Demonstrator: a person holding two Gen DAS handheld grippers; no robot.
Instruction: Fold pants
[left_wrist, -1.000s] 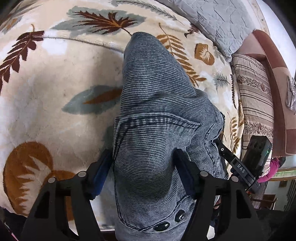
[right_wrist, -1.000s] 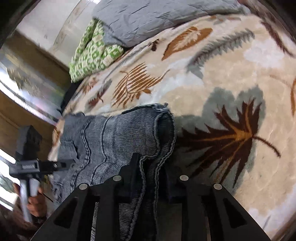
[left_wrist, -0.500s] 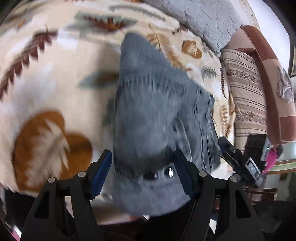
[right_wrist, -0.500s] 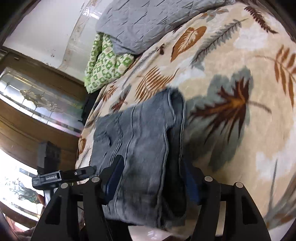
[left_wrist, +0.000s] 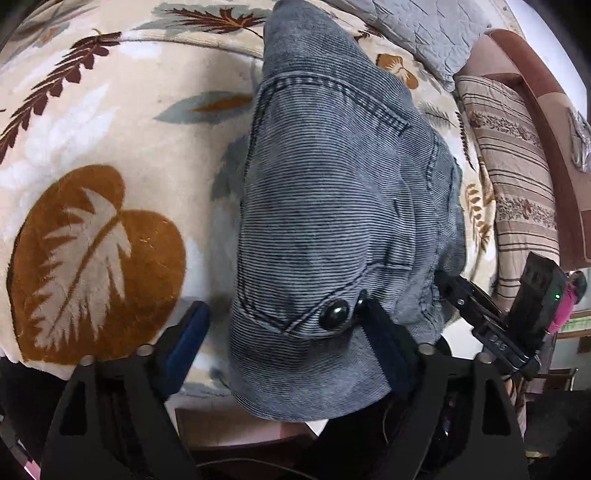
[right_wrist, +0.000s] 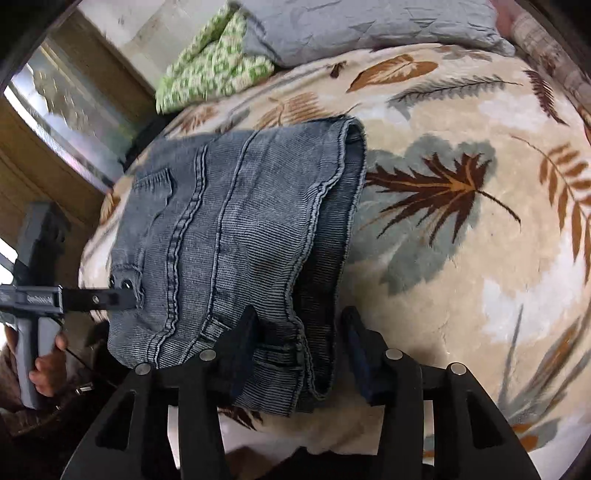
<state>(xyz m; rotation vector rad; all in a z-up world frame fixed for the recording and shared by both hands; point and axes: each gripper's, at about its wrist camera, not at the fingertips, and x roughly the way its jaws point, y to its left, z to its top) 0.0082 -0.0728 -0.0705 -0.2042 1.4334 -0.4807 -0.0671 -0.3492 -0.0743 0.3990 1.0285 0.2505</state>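
Pants: I see the grey-blue corduroy pants (left_wrist: 332, 206) folded into a compact stack at the near edge of the bed; in the right wrist view (right_wrist: 236, 236) the layers show along the stack's right side.
Bed cover: cream blanket (left_wrist: 110, 147) with brown and grey-green leaf print, under the pants.
Left gripper: my left gripper (left_wrist: 284, 332) sits at the waistband end. Its fingers (left_wrist: 188, 332) stand wide apart, with the waistband corner and its two dark buttons (left_wrist: 334, 314) lying between them; the right-side finger touches the cloth, the left-side one is clear of it. Nothing is clamped.
Right gripper: my right gripper (right_wrist: 299, 339) is at the stack's near right corner, fingers (right_wrist: 358, 343) parted. The belt-loop edge lies between them; the left finger overlaps the fabric, and I see no squeeze on it.
Cross view: the left gripper also shows in the right wrist view (right_wrist: 110, 297), tips at the buttons, held by a hand (right_wrist: 46, 365).
Background: grey quilt (right_wrist: 354, 26), green patterned cloth (right_wrist: 214, 70), striped cushion (left_wrist: 517, 166).
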